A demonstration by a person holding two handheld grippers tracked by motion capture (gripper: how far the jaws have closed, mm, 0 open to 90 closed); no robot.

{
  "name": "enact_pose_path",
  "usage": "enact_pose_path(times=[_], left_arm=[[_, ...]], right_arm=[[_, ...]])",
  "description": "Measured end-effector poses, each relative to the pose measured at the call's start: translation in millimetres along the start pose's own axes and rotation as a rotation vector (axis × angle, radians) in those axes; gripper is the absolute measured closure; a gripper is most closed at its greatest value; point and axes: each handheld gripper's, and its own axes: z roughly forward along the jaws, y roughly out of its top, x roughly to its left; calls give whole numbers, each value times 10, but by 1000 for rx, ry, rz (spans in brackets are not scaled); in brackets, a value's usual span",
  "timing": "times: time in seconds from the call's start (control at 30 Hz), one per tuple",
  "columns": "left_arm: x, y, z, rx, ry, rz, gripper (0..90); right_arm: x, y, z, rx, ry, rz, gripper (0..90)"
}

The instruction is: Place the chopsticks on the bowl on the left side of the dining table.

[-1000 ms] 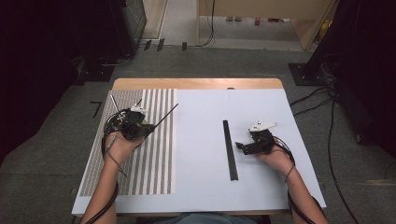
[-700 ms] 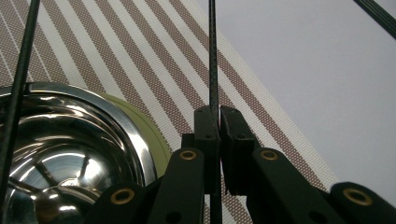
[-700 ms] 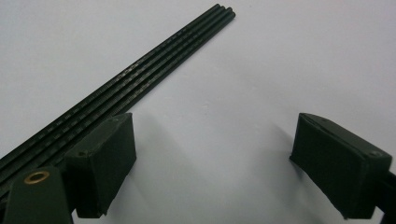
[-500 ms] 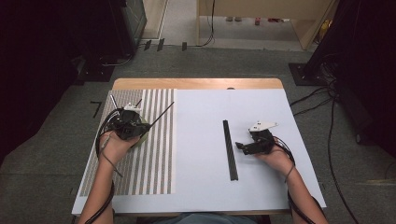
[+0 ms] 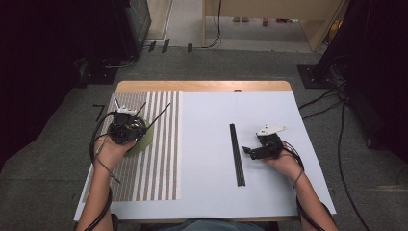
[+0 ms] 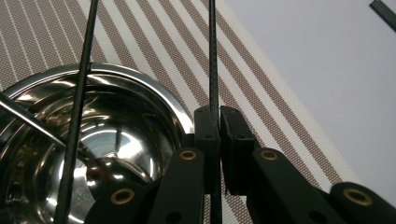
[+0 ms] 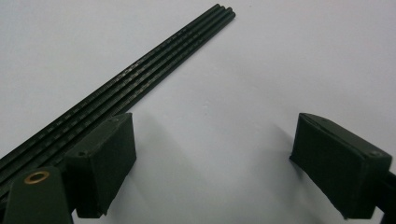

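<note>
Overhead, looking forward and down across the whole white surface (image 5: 202, 144). Riding close behind each tongs, skimming low; sharing the black rod bundle (image 5: 236, 154) (image 7: 140, 70).

text: none readable | labels: none | numbers: none

From my feed, the surface (image 5: 269, 192) is white with a wooden strip along its far edge, and I place everything else by it. Grey carpet floor (image 5: 57, 187) surrounds it. Beyond its far edge stands a light wooden cabinet (image 5: 269, 9). Dark equipment (image 5: 57, 43) looms off its far-left corner, and black cables (image 5: 332, 103) trail off its right side.
</note>
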Motion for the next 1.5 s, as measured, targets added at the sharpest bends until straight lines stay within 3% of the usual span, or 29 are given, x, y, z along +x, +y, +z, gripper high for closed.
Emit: enact_pose_path(times=[0.63, 0.93, 1.5], left_arm=[[217, -133, -101, 9, 56, -19, 876], [324, -204, -133, 4, 65, -36, 876], [433, -265, -130, -4, 91, -31, 875]], right_arm=[[0, 0, 0, 0, 0, 0, 133], [0, 0, 0, 0, 0, 1, 133], [2, 0, 0, 1, 2, 3, 133]])
